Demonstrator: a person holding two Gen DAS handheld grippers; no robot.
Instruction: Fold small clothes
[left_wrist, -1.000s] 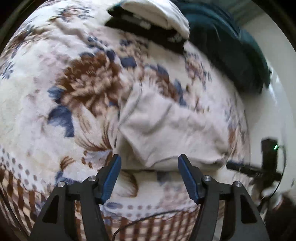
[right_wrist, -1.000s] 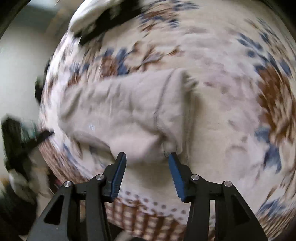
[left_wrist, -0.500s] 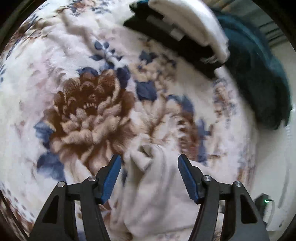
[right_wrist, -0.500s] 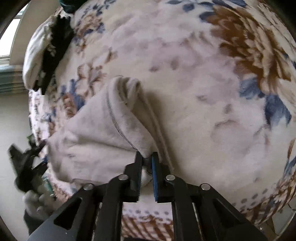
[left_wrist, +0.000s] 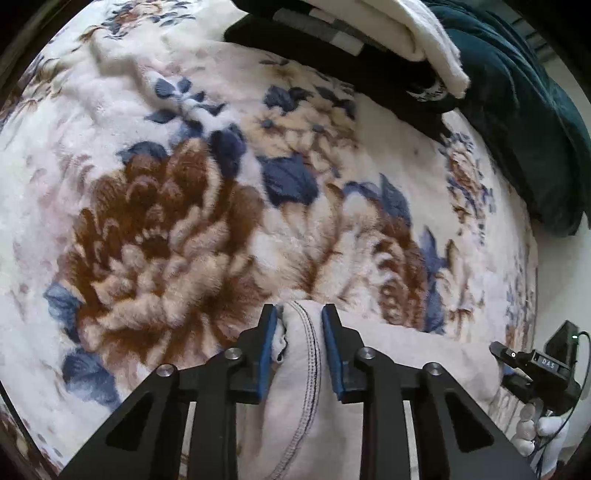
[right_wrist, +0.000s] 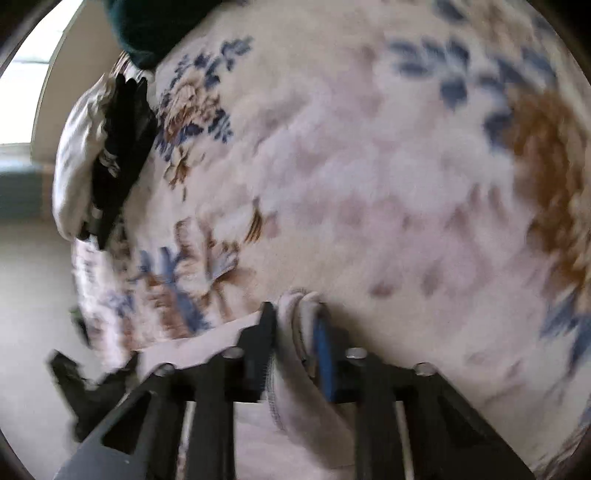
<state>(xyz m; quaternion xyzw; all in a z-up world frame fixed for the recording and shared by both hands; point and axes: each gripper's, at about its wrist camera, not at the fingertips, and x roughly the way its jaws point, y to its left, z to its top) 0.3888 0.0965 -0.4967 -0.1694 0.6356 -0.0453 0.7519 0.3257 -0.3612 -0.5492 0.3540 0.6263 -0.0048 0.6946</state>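
risk: both tongs pinch only a bunched edge of the garment (left_wrist: 295, 398), so cloth may slip out w/ a fast pull, or the fold lands crooked if the 2 hands move unevenly. right view is blurred, so grip depth there is hard to judge. left tongs (left_wrist: 298, 345) closed on a seamed edge; right tongs (right_wrist: 291, 345) closed on a rolled edge too. garment: small, pale beige, soft knit w/ dark stitching, lying on the floral blanket (left_wrist: 166, 221) near its front edge, stretched btw the tongs.
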